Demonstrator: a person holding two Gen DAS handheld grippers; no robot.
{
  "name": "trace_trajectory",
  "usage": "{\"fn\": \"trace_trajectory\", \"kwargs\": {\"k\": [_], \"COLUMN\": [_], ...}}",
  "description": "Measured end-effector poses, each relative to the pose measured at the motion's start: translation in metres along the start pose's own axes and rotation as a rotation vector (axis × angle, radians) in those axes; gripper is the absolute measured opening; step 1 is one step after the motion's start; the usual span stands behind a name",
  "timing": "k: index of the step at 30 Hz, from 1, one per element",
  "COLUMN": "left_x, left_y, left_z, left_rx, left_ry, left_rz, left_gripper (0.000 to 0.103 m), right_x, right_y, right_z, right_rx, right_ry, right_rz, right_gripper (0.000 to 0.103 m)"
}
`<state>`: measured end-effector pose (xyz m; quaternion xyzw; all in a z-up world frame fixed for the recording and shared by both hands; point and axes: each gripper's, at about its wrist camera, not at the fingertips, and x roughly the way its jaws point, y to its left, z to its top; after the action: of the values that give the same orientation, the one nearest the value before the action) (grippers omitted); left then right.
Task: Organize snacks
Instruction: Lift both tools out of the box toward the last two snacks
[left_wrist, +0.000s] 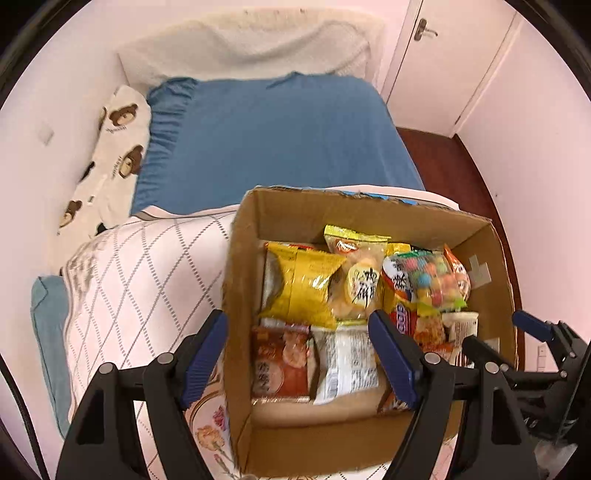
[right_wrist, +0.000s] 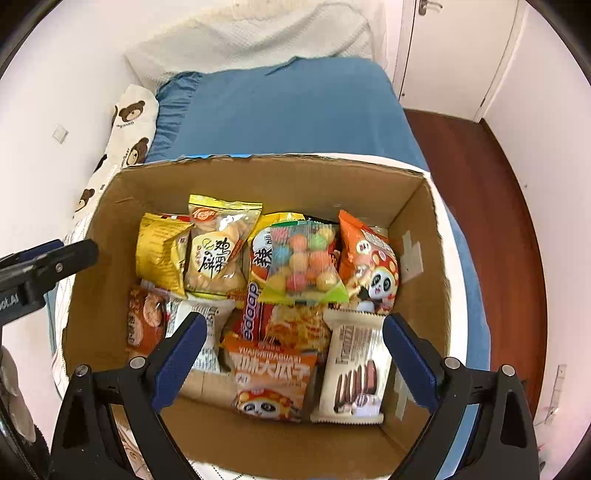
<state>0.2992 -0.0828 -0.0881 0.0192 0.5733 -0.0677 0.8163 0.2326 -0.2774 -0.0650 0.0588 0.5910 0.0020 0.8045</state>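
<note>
An open cardboard box (right_wrist: 280, 177) stands on the bed and holds several snack packets. It also shows in the left wrist view (left_wrist: 255, 214). Inside lie a yellow packet (right_wrist: 160, 251), a cracker bag (right_wrist: 218, 251), a bag of coloured candy balls (right_wrist: 306, 262), an orange panda packet (right_wrist: 369, 266), an orange seed packet (right_wrist: 273, 380) and a white wafer pack (right_wrist: 354, 369). My right gripper (right_wrist: 295, 336) is open and empty above the box's near half. My left gripper (left_wrist: 299, 332) is open and empty, straddling the box's left wall. Its arm shows in the right wrist view (right_wrist: 48, 266).
The box stands on a white quilt with a diamond pattern (left_wrist: 140, 266). Behind it lie a blue sheet (left_wrist: 273, 136), a bear-print pillow (left_wrist: 114, 155) and a white blanket (left_wrist: 251, 40). A dark wooden floor (right_wrist: 480, 184) and a white door (left_wrist: 443, 55) are to the right.
</note>
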Motion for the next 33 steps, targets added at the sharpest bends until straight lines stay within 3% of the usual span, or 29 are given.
{"fn": "trace_trajectory", "kwargs": {"k": [21, 29, 33], "left_x": [-0.104, -0.126, -0.121], "left_y": [-0.032, -0.048, -0.05], "left_z": [-0.114, -0.147, -0.163], "left_rx": [0.04, 0.044, 0.028], "left_ry": [-0.27, -0.308, -0.287], "left_rz": [0.016, 0.005, -0.002], "left_gripper": [0.077, 0.077, 0.077], "right_x": [-0.133, -0.164, -0.167], "right_y": [-0.003, -0.008, -0.018], "right_z": [-0.11, -0.148, -0.166], "right_rx": [-0.025, -0.019, 0.013], "right_ry": [-0.269, -0.351, -0.352], "right_rz": [-0.029, -0.037, 0.017], "right_gripper": [0.098, 0.098, 0.098]}}
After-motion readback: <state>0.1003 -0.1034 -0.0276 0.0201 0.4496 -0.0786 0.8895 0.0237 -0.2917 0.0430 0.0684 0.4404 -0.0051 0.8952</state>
